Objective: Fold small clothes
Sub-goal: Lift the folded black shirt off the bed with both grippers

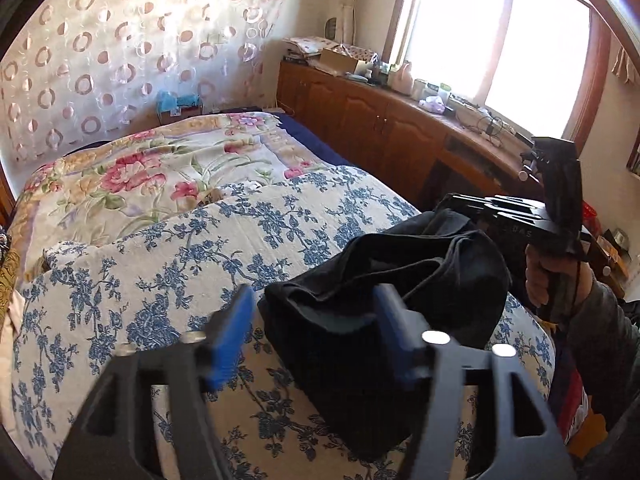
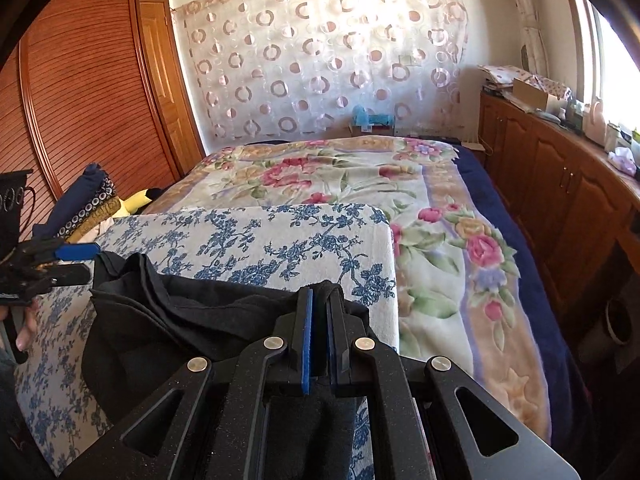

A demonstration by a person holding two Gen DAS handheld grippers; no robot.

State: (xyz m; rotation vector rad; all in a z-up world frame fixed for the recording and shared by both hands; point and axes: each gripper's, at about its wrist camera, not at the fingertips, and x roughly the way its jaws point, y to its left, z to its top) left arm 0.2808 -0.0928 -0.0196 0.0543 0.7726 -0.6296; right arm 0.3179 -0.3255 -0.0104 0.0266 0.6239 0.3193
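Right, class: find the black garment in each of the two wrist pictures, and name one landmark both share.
Left wrist view: black garment, lower centre-right on the blue-flowered quilt, partly behind the left tool's right finger.
Right wrist view: black garment, lower left, pinched in the right tool.
Shared landmark: the circle-patterned curtain.

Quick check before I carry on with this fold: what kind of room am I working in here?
Most likely a bedroom in a home. The black garment lies on a bed spread with floral covers, a tall wooden wardrobe stands beside it, and a patterned curtain hangs behind.
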